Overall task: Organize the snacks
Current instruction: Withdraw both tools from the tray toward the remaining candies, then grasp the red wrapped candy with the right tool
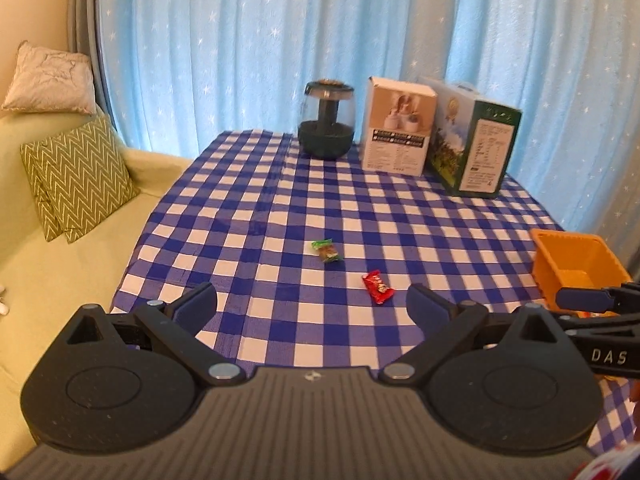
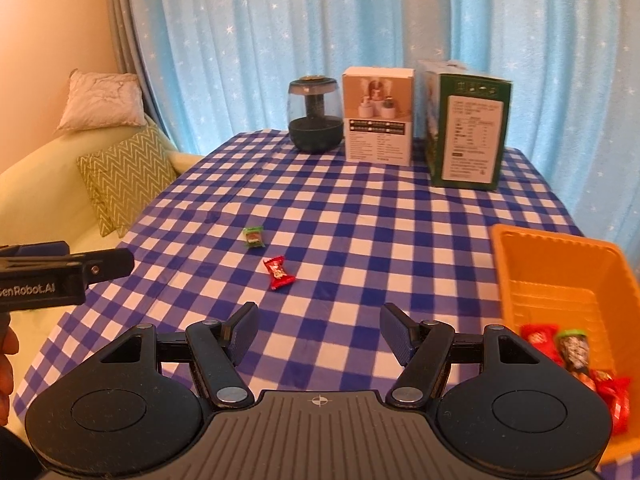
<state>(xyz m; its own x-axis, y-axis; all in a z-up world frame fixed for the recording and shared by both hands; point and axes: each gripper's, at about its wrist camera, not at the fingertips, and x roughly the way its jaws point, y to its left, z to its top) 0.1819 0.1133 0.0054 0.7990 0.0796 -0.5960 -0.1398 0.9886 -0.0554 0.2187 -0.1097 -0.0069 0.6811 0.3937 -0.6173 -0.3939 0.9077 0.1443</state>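
Red foil-wrapped candy point(image 1: 378, 287) lies on checked tabletop point(image 1: 280, 200), long axis diagonal, just ahead of left tongs point(image 1: 311, 300), slightly right of centre; right tongs point(image 2: 319, 330) sit farther back. Both tongs apart, empty. Orange plastic bin point(image 2: 560, 264) lies right.

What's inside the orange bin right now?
The orange bin holds red-wrapped snacks and a green-topped snack at its near end. The right hand-held gripper covers the nearest corner, so the count is unclear.
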